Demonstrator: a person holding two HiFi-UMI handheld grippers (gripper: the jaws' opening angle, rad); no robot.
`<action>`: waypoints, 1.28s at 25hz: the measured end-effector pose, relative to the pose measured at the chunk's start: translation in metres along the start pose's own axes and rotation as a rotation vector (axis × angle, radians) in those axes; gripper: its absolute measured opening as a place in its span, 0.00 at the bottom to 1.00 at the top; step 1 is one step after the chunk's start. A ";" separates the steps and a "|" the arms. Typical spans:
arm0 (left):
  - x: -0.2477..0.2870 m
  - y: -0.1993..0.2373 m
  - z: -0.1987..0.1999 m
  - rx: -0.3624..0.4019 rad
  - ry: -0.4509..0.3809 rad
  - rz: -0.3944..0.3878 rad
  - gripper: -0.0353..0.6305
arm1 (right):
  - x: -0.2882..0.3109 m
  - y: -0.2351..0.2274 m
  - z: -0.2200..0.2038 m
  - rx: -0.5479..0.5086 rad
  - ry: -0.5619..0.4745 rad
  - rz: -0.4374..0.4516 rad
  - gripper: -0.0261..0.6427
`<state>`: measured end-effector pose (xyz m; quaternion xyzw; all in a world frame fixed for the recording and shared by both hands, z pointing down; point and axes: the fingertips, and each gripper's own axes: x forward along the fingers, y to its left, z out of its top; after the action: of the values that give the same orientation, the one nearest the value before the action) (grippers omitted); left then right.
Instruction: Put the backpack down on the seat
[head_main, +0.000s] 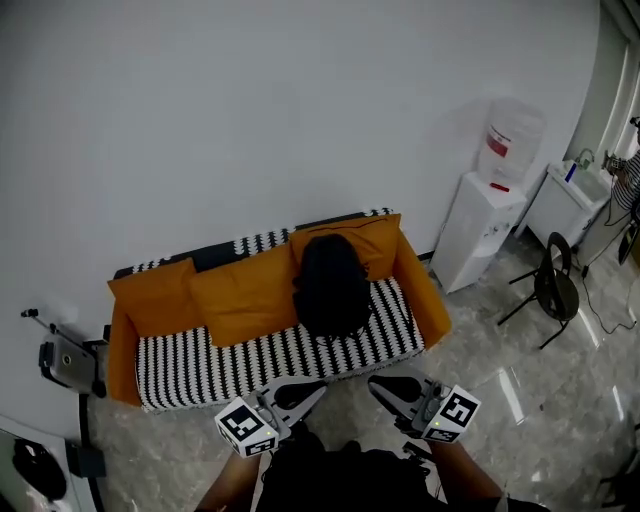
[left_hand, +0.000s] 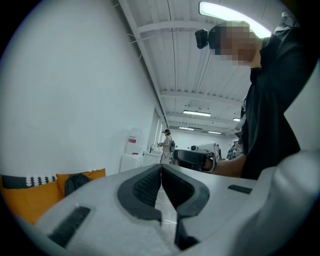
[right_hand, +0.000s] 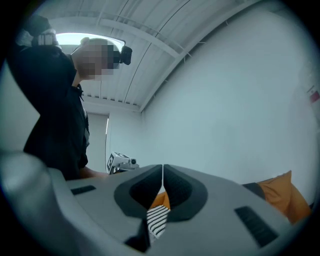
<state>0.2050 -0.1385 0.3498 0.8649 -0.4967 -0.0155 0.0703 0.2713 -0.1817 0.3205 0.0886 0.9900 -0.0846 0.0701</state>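
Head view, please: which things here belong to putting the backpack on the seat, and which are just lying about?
Job: backpack, resting on the striped sofa seat; left claw and right claw, both shut and empty.
Lying about: orange cushions, water dispenser, black chair.

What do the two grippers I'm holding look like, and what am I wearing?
The left gripper and right gripper both have pale grey bodies with black ribbed pads. Each carries a white cube printed with black square markers. The person wears a black top.
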 end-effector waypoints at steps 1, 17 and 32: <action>-0.001 -0.005 -0.003 -0.006 0.005 0.009 0.09 | -0.002 0.003 0.000 0.003 -0.006 0.009 0.08; -0.008 -0.028 0.000 0.001 0.009 0.001 0.09 | -0.019 0.011 -0.003 0.000 0.021 -0.028 0.08; -0.010 -0.022 -0.011 -0.013 0.044 0.034 0.09 | -0.036 -0.017 0.002 -0.029 0.009 -0.099 0.08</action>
<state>0.2194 -0.1176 0.3576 0.8559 -0.5097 0.0014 0.0872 0.3032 -0.2039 0.3266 0.0391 0.9946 -0.0734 0.0627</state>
